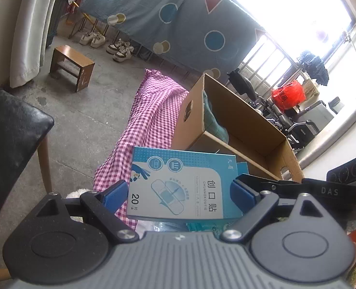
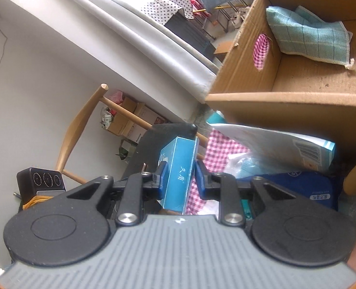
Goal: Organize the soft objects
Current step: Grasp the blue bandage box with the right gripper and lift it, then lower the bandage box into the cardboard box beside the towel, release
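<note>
Cardboard box (image 2: 298, 91) beyond tongs-gripped bandage box (image 2: 178, 173).

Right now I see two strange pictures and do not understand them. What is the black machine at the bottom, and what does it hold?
No robot: a person carries two hand-held grippers, each with a camera looking along its fingers. One picture is from the left gripper, the other from the right gripper. The right one pinches a blue plaster box; the left one's pads flank one too, grip unclear. Behind are a cardboard box holding a green cloth, and a pink checked cloth.
</note>
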